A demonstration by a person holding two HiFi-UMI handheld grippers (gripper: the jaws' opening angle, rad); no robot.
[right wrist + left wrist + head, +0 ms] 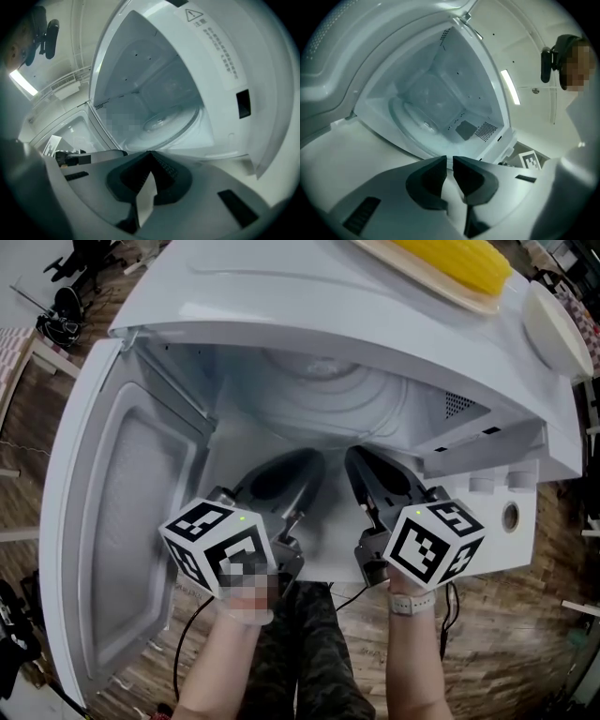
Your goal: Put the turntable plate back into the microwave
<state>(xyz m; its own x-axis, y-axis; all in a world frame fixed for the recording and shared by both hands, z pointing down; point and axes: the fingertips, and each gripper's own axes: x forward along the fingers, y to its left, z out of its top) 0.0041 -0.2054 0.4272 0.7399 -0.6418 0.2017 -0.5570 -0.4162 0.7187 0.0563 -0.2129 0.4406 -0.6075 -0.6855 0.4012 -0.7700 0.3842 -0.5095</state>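
Two grippers: both are held side by side just in front of the microwave's (281, 296) open mouth, pointing into the cavity.
Left gripper (302, 474) (450, 160): jaws nearly together, with a thin slit between the tips and nothing in it.
Right gripper (367, 470) (149, 153): jaw tips touch, with nothing gripped.
Turntable plate (323, 390) (410, 119) (171, 121): clear glass, lying flat on the cavity floor, filling most of it from the front edge to the back wall; neither gripper touches it.
Door (122, 540): swung fully open at the microwave's left edge, inner face showing.
Control panel (511, 515): on the front at the right edge, with a round knob; the right gripper is just beside it.
Microwave top: a pale tray (473, 298) sits toward the right edge with yellow corn (450, 261) on it; a white dish (555, 326) is at the right corner beside the tray.
Hands: one wrist under each marker cube, and the right one wears a band (411, 602).
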